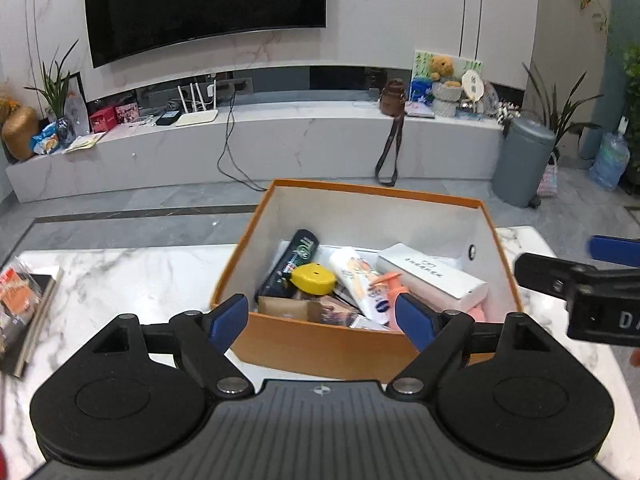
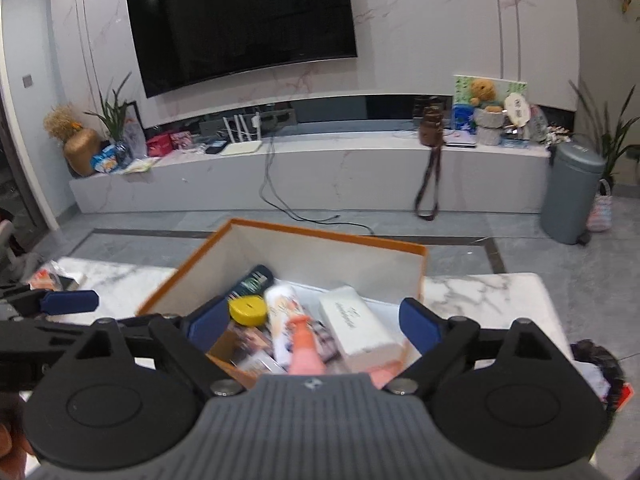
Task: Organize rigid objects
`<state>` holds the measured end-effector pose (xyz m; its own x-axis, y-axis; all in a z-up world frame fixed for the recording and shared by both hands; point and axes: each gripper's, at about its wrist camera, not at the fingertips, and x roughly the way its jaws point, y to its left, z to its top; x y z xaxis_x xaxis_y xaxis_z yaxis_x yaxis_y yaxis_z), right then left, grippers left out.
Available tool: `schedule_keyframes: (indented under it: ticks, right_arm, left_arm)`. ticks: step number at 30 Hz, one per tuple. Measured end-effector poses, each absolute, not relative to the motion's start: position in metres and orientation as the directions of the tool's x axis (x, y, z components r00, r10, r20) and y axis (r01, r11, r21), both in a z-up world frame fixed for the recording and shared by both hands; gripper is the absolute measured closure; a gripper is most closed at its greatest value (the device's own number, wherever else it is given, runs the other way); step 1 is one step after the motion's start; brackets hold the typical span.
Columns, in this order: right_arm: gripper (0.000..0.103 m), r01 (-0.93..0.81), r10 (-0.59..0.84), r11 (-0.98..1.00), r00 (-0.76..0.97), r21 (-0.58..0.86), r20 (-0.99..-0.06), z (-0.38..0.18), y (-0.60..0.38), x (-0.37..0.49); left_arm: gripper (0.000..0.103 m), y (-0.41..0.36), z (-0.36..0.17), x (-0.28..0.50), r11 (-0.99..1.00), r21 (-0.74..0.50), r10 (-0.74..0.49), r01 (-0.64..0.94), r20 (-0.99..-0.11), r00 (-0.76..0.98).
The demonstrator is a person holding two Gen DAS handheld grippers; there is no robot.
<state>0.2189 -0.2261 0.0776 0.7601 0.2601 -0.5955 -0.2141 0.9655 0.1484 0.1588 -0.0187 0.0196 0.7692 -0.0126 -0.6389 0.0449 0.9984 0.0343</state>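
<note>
Above the near wall of the orange cardboard box (image 1: pixel 320 344), the left gripper (image 1: pixel 322 316) hangs with jaws spread wide, nothing between them. Beside it, the right gripper (image 2: pixel 314 322) is likewise spread and empty. Inside the box lie a dark can (image 1: pixel 290 268), a yellow round tape measure (image 1: pixel 314 278), a white tube (image 1: pixel 360 280), a white rectangular carton (image 1: pixel 432 276) and a pink bottle (image 2: pixel 305 346). The box stands on a marble table (image 1: pixel 120 280).

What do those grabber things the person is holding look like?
Each hand-held gripper, left and right, is black plastic with two big round discs, silver bolts, a grey ribbed middle plate with a small emblem, and blue pads on its fingers. White letters mark the right one's side.
</note>
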Motion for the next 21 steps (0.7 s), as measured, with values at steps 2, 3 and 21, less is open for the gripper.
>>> schedule_keyframes:
  ticks: [2,3,21]
  right_arm:
    - [0.003,-0.177,0.197,0.980,0.785,0.092,-0.588,0.078,-0.229,0.210]
    - [0.003,-0.165,0.175,0.984,0.797,0.071,-0.578,0.078,-0.231,0.204]
    - [0.003,-0.127,0.171,0.985,0.778,0.115,-0.605,0.047,-0.212,0.204]
  left_arm:
    - [0.005,-0.020,0.016,0.158,0.998,0.022,-0.028,0.053,-0.624,0.781]
    - [0.005,-0.021,0.015,0.159,0.998,0.021,-0.029,0.054,-0.623,0.782]
    - [0.000,-0.030,-0.005,0.168,0.993,0.118,0.088,-0.012,-0.663,0.743]
